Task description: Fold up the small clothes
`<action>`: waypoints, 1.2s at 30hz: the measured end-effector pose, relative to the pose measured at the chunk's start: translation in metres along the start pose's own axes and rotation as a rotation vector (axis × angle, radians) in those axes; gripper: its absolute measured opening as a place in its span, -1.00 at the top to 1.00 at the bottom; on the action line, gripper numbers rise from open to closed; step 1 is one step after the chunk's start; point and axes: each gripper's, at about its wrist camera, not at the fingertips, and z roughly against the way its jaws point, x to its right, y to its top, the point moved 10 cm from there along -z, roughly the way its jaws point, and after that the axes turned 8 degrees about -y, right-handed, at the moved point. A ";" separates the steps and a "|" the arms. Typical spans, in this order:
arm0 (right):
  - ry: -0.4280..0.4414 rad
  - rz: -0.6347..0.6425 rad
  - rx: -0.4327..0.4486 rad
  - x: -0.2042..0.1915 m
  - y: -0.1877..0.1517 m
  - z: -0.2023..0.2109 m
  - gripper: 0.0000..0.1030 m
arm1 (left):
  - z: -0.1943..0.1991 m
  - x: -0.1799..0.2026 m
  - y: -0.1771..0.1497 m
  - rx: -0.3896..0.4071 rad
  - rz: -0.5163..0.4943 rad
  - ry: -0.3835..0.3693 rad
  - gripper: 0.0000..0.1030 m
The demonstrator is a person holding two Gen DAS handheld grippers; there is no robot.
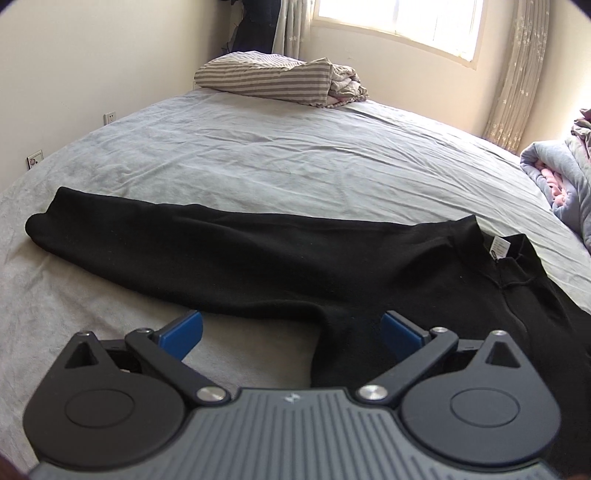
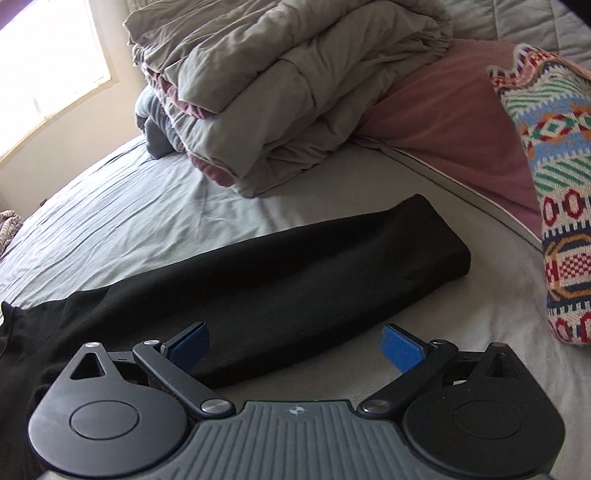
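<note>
- Left gripper (image 1: 291, 334): jaws stand wide apart, blue pads (image 1: 183, 334) holding nothing. It hangs low over the near edge of the bed, with a fold of black cloth running down between the two fingers; whether either pad touches the cloth cannot be told.
- Right gripper (image 2: 293, 345): jaws likewise spread wide, nothing between the blue pads (image 2: 400, 347) but cloth and sheet below. The left-hand finger sits over black fabric, the right-hand finger over bare sheet.
- Black garment (image 1: 258, 258): spread flat on the grey bed sheet (image 1: 258, 155), just ahead of both grippers. One long sleeve (image 1: 110, 221) stretches out to the left in the left wrist view; the collar with a white label (image 1: 500, 247) lies to the right. In the right wrist view the other sleeve (image 2: 332, 258) runs out to the upper right, its cuff end resting on the sheet.
- Folded grey quilt (image 2: 277, 92): piled on the bed beyond the right sleeve, apart from it, with a pink blanket (image 2: 443, 122) beside it.
- Patterned knit item (image 2: 554, 184): at the right edge, near the cuff but clear of it.
- Striped pillow (image 1: 262, 77): at the far end of the bed below the window (image 1: 399, 22), well apart from the garment.
</note>
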 end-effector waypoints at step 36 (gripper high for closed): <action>0.477 0.359 0.370 -0.266 0.071 0.178 0.83 | -0.008 0.082 0.009 -0.020 0.042 -0.253 -0.98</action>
